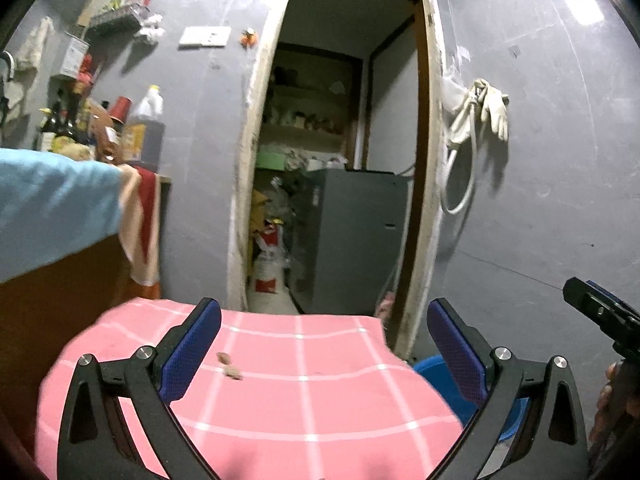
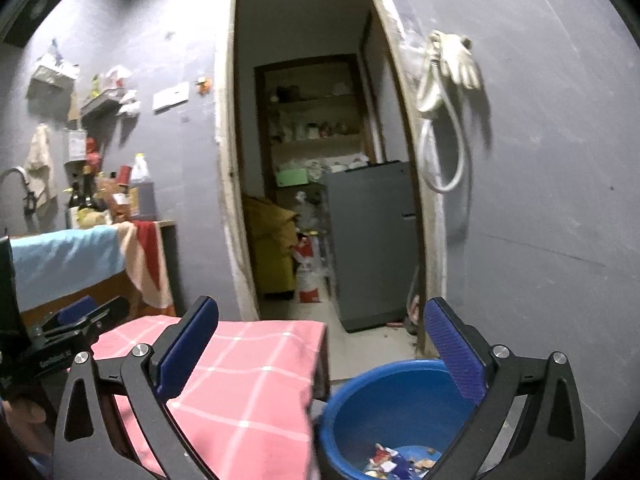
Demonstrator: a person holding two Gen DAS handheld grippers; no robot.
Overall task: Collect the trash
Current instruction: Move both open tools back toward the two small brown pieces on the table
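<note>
hovering over the pink checked tablecloth [image 1: 304, 392], left gripper [image 1: 324, 344] spread wide, empty; right gripper [image 2: 322, 344] likewise. paper scraps [image 2: 394, 462] lie in the blue bucket [image 2: 360, 396]; two crumbs [image 1: 229, 366] on the cloth.

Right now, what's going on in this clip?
A person is clearing trash off a table with a handheld gripper in each hand. Both the left gripper and the right gripper are open and hold nothing. A couple of small scraps are left on the pink checked tablecloth. The blue bucket beside the table already holds torn paper and wrapper bits.
</note>
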